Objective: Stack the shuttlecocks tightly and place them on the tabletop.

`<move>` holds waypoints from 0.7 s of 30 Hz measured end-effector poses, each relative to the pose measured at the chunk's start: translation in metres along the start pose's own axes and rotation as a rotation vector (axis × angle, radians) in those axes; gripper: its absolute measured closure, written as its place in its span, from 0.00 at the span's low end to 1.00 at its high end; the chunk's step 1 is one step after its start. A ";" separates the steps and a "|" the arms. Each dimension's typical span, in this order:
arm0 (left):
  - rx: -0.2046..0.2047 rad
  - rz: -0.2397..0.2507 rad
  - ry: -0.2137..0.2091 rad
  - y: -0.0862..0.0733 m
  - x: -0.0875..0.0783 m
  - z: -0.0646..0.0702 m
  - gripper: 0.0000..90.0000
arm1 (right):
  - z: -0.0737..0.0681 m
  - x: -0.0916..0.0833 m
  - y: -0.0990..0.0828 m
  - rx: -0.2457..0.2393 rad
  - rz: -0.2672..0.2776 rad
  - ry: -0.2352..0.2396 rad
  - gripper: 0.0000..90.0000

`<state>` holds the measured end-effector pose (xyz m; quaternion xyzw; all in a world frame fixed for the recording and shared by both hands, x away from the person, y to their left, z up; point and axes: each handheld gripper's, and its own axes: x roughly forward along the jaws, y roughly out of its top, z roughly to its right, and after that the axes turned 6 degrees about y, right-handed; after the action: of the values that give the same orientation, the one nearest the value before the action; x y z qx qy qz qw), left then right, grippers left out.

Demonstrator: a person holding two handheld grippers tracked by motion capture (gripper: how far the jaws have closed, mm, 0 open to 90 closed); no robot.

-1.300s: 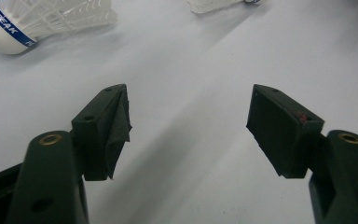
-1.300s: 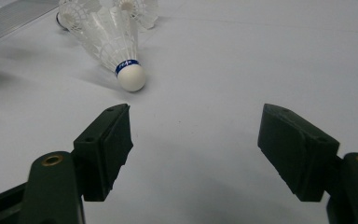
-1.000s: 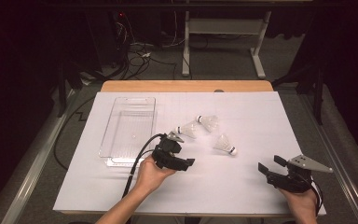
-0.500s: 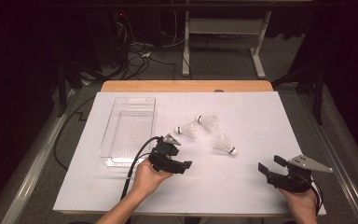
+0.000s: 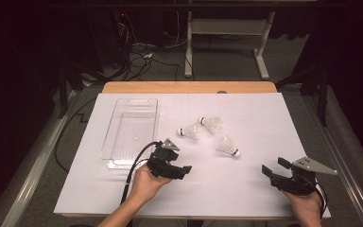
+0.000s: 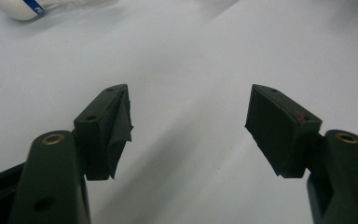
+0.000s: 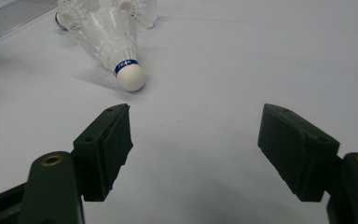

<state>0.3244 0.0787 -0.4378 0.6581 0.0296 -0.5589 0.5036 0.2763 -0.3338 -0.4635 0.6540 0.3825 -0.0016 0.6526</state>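
Both grippers low over the white sheet (image 5: 264, 118) on the worktop, nothing in either.

Left gripper (image 5: 182, 170): jaws spread wide, empty. In the left gripper view only bare sheet lies between the pads (image 6: 116, 135); a cork tip with a blue band (image 6: 21, 8) sits at the top left edge, well apart from the jaws. From the high view it is held in the left hand (image 5: 146, 182), just below the near end of the clear tray (image 5: 123, 158), cable (image 5: 132, 170) trailing back toward the person.

Right gripper (image 5: 272, 171): jaws released, wide apart, nothing gripped. It sits at the near right of the sheet, far from the tray, grey three-cornered plate (image 5: 314, 165) on top, right hand (image 5: 307, 203) behind it.

Shuttlecocks, all placed relative to the tray:
- first shuttlecock (image 5: 190, 132): just right of the tray's right wall, on its side, cork toward the tray.
- second shuttlecock (image 5: 211, 124): right of the first, touching or nearly touching it; cannot tell which.
- third shuttlecock (image 5: 228, 146): farthest right of the tray, apart from the other two, cork pointing to the near right. In the right gripper view it lies ahead of the jaws and left of centre, cork toward the camera, clear of both pads.

Tray is transparent, long side running away from the person, lying on the left part of the sheet. None of the shuttlecocks are inside it.
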 end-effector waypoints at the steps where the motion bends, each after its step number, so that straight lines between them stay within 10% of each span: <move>1: -0.002 0.003 0.003 -0.001 0.000 0.000 0.35 | 0.000 0.000 0.000 0.000 0.001 0.000 0.29; 21: -0.007 0.010 0.013 -0.017 -0.008 -0.001 0.36 | 0.000 0.000 0.000 0.001 -0.001 -0.001 0.29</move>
<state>0.3118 0.0925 -0.4426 0.6602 0.0316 -0.5520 0.5083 0.2763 -0.3338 -0.4635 0.6544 0.3824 -0.0024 0.6523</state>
